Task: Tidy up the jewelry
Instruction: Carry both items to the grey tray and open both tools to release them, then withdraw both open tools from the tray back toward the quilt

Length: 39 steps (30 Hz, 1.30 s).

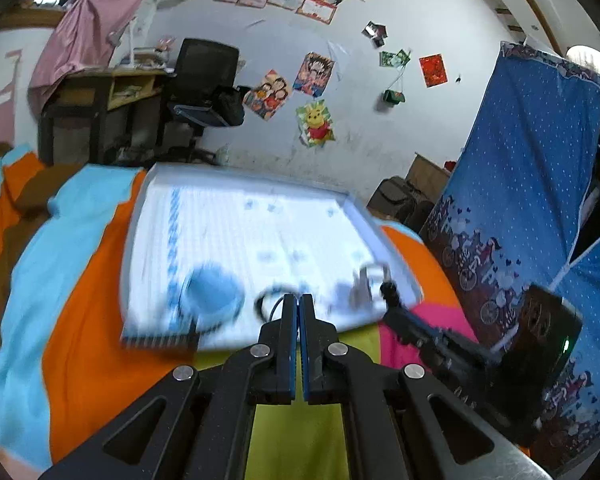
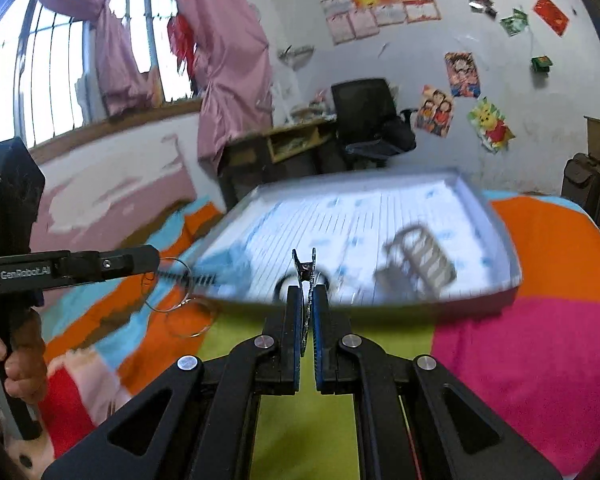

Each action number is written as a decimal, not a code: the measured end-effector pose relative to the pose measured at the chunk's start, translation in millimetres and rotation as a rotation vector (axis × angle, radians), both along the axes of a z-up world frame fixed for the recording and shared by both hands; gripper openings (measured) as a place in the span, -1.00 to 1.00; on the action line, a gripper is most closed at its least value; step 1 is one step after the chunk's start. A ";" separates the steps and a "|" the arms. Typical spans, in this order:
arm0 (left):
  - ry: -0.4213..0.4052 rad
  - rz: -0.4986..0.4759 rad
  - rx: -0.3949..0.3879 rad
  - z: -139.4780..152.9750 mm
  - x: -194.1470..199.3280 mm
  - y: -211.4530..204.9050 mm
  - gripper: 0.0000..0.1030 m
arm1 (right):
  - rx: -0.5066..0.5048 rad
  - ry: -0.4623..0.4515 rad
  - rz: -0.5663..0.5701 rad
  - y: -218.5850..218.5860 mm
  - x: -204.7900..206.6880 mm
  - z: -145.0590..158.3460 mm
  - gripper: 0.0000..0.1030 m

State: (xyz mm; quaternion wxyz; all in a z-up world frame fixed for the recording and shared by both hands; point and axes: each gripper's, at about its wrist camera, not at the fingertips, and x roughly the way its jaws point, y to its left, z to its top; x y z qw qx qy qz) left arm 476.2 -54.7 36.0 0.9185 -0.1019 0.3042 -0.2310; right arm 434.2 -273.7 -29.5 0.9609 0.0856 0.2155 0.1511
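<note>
Risk: thin wire hoop bracelets [image 2: 168, 286] slipping off closed left gripper [image 2: 156, 266], flat dark patterned clip [image 2: 306, 276] twisting out of right gripper [image 2: 308, 300] above shallow white-blue tray [image 2: 496, 208].

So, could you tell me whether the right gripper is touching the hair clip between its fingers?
Touching: the right wrist view shows the right gripper shut on the hair clip, its pads pressing both sides.

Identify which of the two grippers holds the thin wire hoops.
The left gripper: the wire hoops dangle from its shut fingers, whereas the right gripper pinches a dark glittery piece.
</note>
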 end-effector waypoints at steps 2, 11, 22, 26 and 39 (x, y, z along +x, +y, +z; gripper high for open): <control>-0.017 -0.004 -0.003 5.1 17.8 -9.5 -0.96 | 0.010 -0.011 -0.016 -2.3 14.8 2.4 -0.90; 0.072 0.028 0.005 -29.8 66.2 -21.4 -0.96 | 0.014 0.066 -0.043 11.1 53.2 -26.2 -0.90; 0.139 0.060 -0.002 -54.3 68.0 -13.4 -0.96 | 0.009 0.065 -0.055 11.9 55.2 -34.5 -0.89; 0.132 0.096 -0.025 -51.1 64.8 -7.8 -0.94 | -0.002 0.062 -0.065 10.1 51.1 -33.9 -0.78; 0.038 0.144 0.044 -23.1 11.3 -3.8 -0.65 | -0.001 -0.012 -0.123 -9.3 12.0 -0.3 0.04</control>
